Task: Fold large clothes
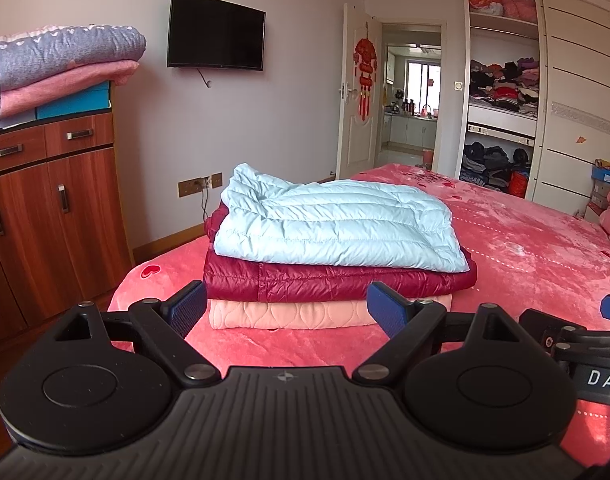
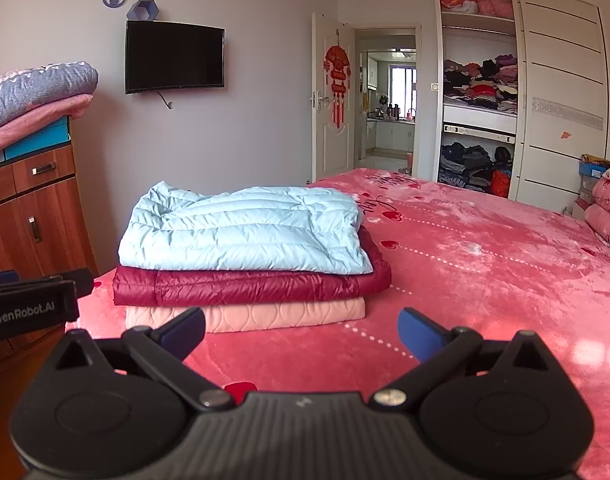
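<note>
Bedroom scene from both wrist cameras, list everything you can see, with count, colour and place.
Folded jackets: three, stacked on the bed; light blue jacket on top, dark red jacket in the middle, pink quilted jacket at the bottom.
Bed cover: one, pink with hearts.
Television: one, black, on the wall.
Cabinet: one, brown wood, left.
Folded blankets: grey and pink, on the cabinet.
Wardrobe: one, white, open, holding clothes.
Left gripper: black, blue pads, open.
Right gripper: same, open.
</note>
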A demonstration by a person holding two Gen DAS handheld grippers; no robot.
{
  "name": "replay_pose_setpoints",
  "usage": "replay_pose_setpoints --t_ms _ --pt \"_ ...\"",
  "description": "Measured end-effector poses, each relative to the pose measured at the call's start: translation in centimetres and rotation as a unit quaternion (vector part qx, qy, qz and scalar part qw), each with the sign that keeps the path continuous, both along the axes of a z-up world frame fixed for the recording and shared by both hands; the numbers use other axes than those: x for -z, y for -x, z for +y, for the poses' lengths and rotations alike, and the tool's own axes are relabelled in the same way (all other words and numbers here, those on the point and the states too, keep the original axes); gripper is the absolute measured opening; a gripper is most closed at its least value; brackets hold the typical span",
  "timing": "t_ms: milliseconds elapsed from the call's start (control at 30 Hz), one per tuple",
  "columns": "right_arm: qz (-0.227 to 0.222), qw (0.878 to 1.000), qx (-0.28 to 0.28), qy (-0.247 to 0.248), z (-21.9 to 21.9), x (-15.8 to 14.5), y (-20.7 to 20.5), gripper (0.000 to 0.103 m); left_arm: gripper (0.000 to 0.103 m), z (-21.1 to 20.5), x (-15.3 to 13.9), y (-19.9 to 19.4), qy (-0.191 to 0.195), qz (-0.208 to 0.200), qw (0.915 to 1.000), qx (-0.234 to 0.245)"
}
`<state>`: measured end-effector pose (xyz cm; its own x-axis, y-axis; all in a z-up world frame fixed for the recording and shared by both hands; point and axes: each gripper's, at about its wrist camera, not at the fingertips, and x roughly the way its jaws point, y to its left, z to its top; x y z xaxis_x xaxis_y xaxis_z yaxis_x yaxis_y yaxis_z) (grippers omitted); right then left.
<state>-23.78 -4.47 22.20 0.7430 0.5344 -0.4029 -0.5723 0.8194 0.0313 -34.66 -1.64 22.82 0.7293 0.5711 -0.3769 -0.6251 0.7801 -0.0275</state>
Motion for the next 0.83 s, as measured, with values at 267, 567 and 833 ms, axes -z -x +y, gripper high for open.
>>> replay_pose_setpoints --t_ms 267,567,833 --pt "0.006 1.0 -0.002 -0.001 0.1 0.4 -0.4 0.102 0.103 0.1 0.4 -0.5 0.009 0.003 1.0 0.0" --pt "0.017 1.0 -0.002 -0.004 0.0 0.9 -0.9 0.102 0.103 0.3 1.3 -1.2 0.028 0.012 0.9994 0.014" --pt "0.027 1.0 0.009 -0.01 -0.9 1.7 -2.0 0.102 0.103 -0.7 1.7 -2.6 0.028 0.013 0.9985 0.044"
